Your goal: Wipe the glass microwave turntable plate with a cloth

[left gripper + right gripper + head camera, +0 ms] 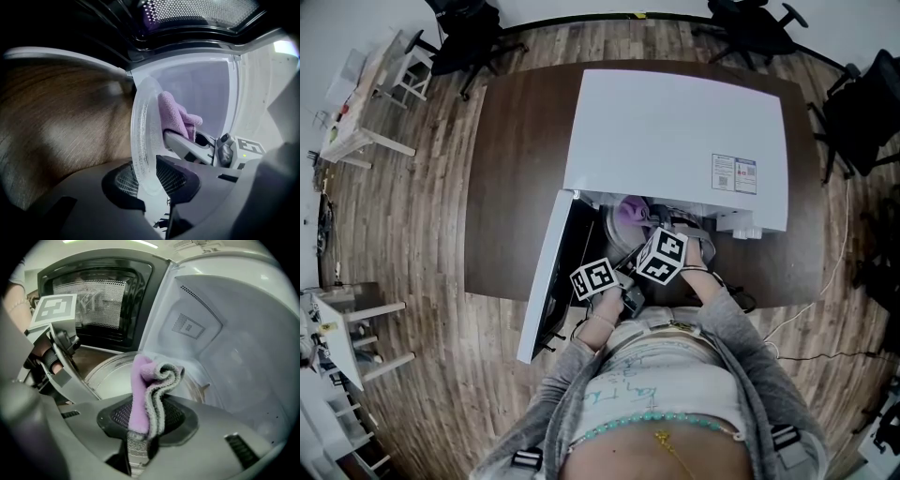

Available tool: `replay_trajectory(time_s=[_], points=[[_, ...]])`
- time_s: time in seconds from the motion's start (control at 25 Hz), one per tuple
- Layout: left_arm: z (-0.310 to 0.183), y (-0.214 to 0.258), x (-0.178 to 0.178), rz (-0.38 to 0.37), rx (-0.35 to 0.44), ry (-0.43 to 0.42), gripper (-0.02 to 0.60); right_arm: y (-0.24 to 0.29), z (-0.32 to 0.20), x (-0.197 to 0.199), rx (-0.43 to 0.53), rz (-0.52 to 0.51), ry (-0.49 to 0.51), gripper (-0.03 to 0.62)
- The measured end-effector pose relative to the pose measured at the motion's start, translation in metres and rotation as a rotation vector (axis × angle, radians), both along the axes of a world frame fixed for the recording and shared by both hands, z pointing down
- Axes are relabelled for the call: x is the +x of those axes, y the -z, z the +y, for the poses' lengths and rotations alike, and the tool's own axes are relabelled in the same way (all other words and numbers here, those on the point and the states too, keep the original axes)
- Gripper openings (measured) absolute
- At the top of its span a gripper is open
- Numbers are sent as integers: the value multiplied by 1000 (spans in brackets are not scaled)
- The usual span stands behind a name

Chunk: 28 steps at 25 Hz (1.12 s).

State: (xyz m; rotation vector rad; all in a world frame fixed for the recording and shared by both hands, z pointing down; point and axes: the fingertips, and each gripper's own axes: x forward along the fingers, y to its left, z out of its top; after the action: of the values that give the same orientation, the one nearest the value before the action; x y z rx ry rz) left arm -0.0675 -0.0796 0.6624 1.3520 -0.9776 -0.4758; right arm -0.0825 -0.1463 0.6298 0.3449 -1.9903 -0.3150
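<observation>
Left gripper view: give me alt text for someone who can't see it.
The left gripper clamps the rim of a glass turntable plate held on edge before the open microwave. Behind it, the right gripper holds a folded purple cloth at the plate's far face.

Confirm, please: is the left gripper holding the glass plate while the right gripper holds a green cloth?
Almost: the right gripper view shows the cloth in the right gripper is purple, not green. The left gripper does hold the glass plate.
</observation>
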Motion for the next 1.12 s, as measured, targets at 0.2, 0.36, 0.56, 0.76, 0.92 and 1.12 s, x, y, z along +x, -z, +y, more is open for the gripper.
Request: replay_trajectory(time_s=[0.2, 0.36, 0.56, 0.76, 0.92, 1.12], points=[[0, 0, 0, 1, 0, 1, 80, 0, -7, -1, -10, -24, -34, 126], [0, 0, 0, 3, -2, 3, 80, 2, -20, 4, 41, -20, -64, 126], [-1, 0, 1, -1, 4, -3, 80, 3, -32, 18, 71, 3, -103, 126], [-2, 3, 5, -8, 11, -16, 80, 3, -34, 33, 67, 16, -142, 126], [-3, 2, 4, -4, 9, -4, 80, 3, -32, 46, 66, 29, -156, 126], [-2, 2, 4, -3, 6, 4, 80, 3, -28, 56, 58, 34, -175, 126]])
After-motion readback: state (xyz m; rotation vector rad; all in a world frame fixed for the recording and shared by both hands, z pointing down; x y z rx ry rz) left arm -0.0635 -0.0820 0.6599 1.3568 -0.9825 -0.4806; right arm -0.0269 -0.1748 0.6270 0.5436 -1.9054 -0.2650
